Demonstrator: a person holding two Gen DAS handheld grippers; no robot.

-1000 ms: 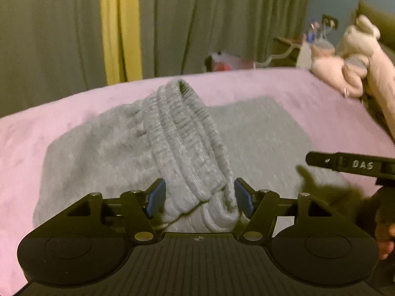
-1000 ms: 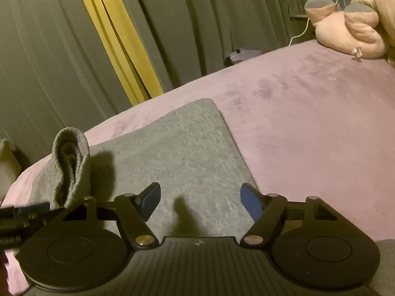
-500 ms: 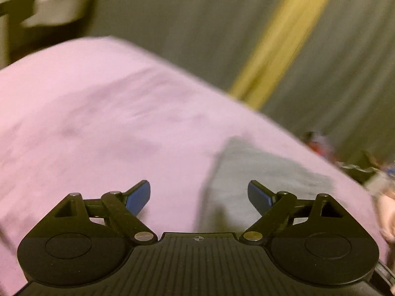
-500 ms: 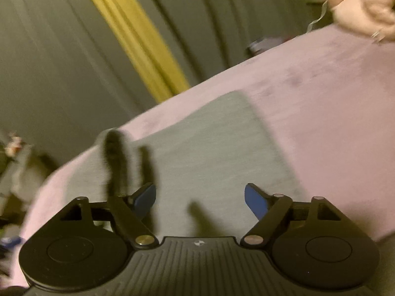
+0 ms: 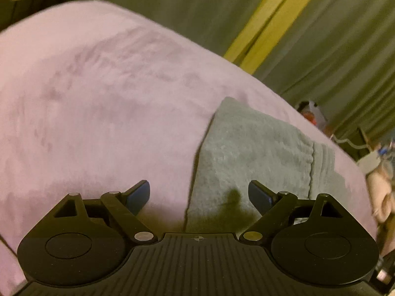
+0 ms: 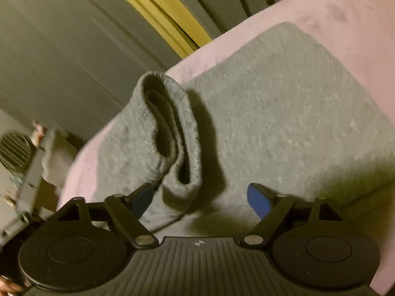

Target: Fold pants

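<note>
The grey pants [image 6: 284, 113] lie folded flat on the pink bedcover [image 6: 328, 7]. Their ribbed waistband [image 6: 172, 133] stands up in a looped fold at the left of the right wrist view. My right gripper [image 6: 200, 197] is open just above the pants, with the foot of the waistband fold between its fingers, untouched. My left gripper [image 5: 197, 194] is open and empty over the left edge of the pants [image 5: 256, 153], with one finger over the bedcover [image 5: 98, 93] and the other over grey cloth.
Green curtains with a yellow strip [image 5: 266, 27] hang behind the bed. A pink plush toy [image 5: 380, 192] lies at the right edge of the left wrist view. Furniture with a round vent [image 6: 14, 150] stands beyond the bed's left side.
My left gripper let go of the waistband, opened and swung left to the pants' edge. My right gripper moved left toward the standing waistband fold, staying open.
</note>
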